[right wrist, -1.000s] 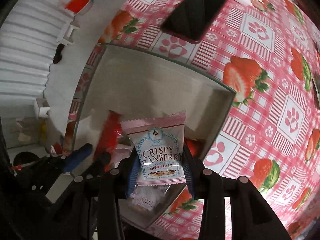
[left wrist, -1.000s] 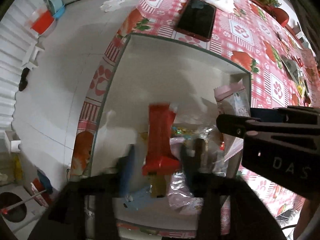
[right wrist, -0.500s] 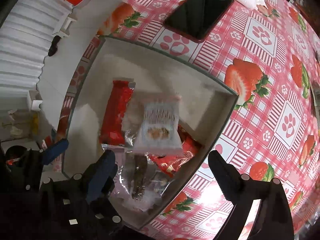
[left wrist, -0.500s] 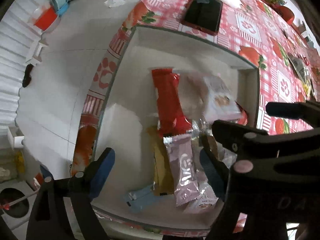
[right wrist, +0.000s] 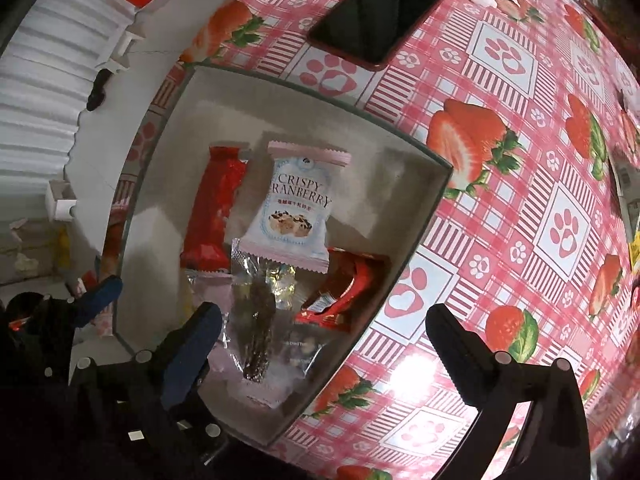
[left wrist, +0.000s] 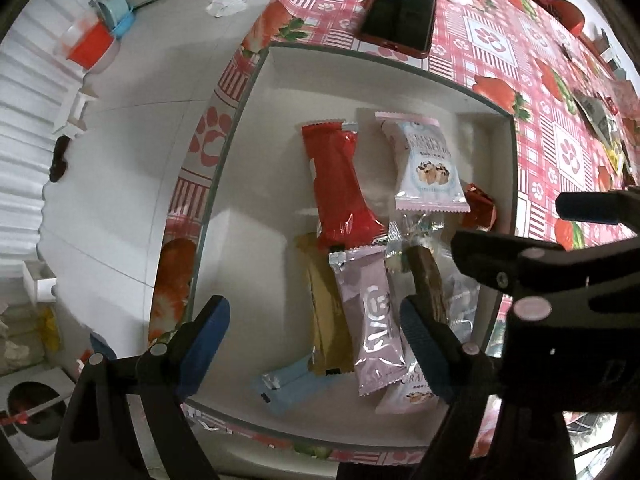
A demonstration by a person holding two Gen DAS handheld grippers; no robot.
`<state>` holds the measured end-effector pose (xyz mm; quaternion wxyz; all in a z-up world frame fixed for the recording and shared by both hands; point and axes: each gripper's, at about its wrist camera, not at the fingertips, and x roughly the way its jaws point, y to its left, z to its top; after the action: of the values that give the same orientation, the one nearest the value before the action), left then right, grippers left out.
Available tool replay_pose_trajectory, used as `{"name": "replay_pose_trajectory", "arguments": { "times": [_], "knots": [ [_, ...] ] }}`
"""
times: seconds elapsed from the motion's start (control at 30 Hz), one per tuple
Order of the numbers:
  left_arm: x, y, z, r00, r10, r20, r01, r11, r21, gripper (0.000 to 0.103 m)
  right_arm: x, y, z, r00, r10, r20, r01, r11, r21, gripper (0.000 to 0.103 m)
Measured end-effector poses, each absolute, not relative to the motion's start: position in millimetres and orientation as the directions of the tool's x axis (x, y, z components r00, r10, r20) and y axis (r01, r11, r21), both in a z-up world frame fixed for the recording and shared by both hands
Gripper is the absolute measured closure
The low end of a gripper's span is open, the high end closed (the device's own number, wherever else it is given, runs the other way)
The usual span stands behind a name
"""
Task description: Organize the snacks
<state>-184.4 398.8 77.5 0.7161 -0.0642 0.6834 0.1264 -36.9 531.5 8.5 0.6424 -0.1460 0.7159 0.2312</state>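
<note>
Left wrist: one box [left wrist: 256, 92], two red packets [left wrist: 340, 184].

From the left wrist we look straight down, fairly near, into the white box [left wrist: 256, 128] at the table's edge. From the right wrist we look down likewise, over the box's [right wrist: 420, 216] far corner. We share the box and the phone [left wrist: 398, 14] [right wrist: 376, 12].

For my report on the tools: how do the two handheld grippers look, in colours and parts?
Both are black plastic with round pale rivets. The left gripper has blue ribbed pads. The right gripper shows one blue pad; its other finger looks black.
</note>
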Motion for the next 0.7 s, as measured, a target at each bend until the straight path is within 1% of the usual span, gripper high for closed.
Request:
{"name": "replay_pose_trajectory", "arguments": {
  "times": [0.47,0.7],
  "knots": [
    [-187.0,385.3,85.7,0.036,0.094,-0.995,-0.27,0.96,0.081,0.014,-42.1,519.3,17.2,-0.128,0.093,-0.987,-0.503,0.852,0.145,0.0],
    [-189.6,385.9,86.9,0.037,0.115,-0.993,-0.278,0.955,0.101,0.014,-43.6,515.4,23.2,-0.124,0.101,-0.987,-0.504,0.85,0.151,0.0]
  ]
}}
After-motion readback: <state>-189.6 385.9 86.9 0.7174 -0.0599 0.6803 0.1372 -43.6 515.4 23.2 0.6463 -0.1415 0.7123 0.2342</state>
